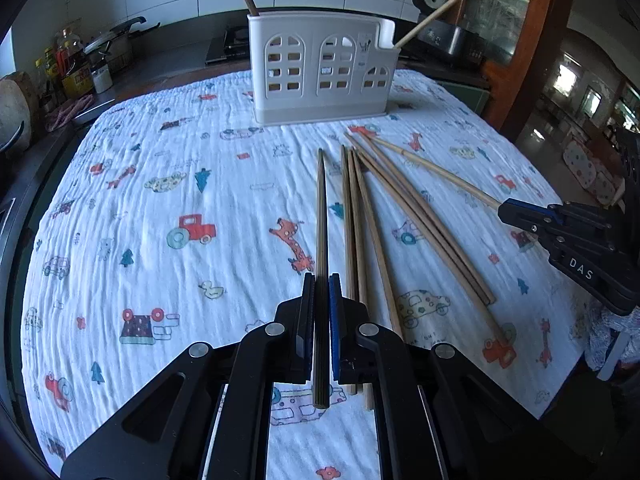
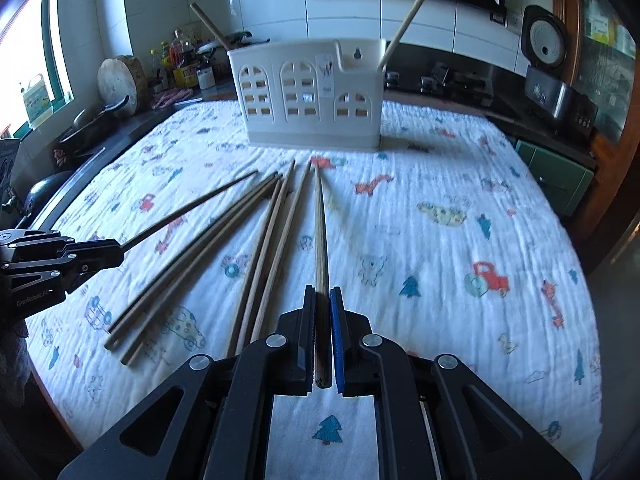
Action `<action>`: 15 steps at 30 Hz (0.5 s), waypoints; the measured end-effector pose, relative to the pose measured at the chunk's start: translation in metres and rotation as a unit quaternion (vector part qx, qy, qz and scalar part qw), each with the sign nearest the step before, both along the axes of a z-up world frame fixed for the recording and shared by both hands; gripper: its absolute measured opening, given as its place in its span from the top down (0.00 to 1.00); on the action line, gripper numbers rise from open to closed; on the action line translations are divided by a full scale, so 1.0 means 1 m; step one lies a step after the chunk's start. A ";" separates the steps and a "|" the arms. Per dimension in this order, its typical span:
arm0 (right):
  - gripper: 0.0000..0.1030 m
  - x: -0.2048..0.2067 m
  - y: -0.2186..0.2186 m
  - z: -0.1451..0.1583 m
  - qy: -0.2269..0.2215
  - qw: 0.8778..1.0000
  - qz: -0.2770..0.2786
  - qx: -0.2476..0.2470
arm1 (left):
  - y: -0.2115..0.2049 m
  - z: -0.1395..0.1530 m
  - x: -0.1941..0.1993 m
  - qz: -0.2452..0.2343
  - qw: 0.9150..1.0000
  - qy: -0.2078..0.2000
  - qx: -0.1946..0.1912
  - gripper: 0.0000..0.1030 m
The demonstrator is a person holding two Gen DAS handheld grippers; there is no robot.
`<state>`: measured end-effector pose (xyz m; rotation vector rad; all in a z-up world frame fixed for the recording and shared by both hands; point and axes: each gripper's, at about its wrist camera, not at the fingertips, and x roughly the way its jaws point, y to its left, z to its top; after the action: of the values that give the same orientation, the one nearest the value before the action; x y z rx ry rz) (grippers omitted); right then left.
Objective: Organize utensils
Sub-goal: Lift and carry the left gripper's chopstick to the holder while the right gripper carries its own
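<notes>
Left tool (image 1: 321, 280): clamped on a dark chopstick (image 1: 321, 208) near its thick end.
Right tool (image 2: 323, 292): closed around a pale chopstick (image 2: 320, 232), also near the thick end.
Handling: light, stiff, smooth wood; likely to pivot or slip if pinched off-centre.
Loose chopsticks (image 1: 384, 216): fanned on the cloth-covered desk (image 1: 168, 184), between the tools.
Holder (image 1: 320, 68): white, upright, beyond the pile; one stick leaning out at each end.

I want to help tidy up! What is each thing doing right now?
Left hand-held gripper: shut on the dark chopstick.
Right hand-held gripper: shut on the light chopstick.
Loose chopsticks: lying on the cloth.
White holder: upright, two chopsticks inside.
</notes>
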<state>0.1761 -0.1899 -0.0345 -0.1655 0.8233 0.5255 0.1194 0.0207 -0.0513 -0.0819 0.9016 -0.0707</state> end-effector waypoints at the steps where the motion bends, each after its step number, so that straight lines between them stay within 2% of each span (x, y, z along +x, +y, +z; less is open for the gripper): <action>1: 0.93 0.000 0.000 0.006 -0.007 1.000 0.001 0.002 | 0.001 0.005 -0.001 0.000 1.000 -0.007 -0.004 0.95; 9: 0.93 0.010 0.009 0.058 -0.065 0.998 0.016 0.015 | 0.006 0.050 0.003 -0.003 0.998 -0.065 -0.011 0.95; 15: 0.93 0.036 0.022 0.088 -0.081 0.996 0.030 0.016 | 0.010 0.070 0.025 -0.010 0.996 -0.082 -0.016 0.95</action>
<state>0.2122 -0.1684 0.0534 -0.2012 0.6533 0.5731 0.1442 0.0306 0.0188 -0.0952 0.7371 -0.1080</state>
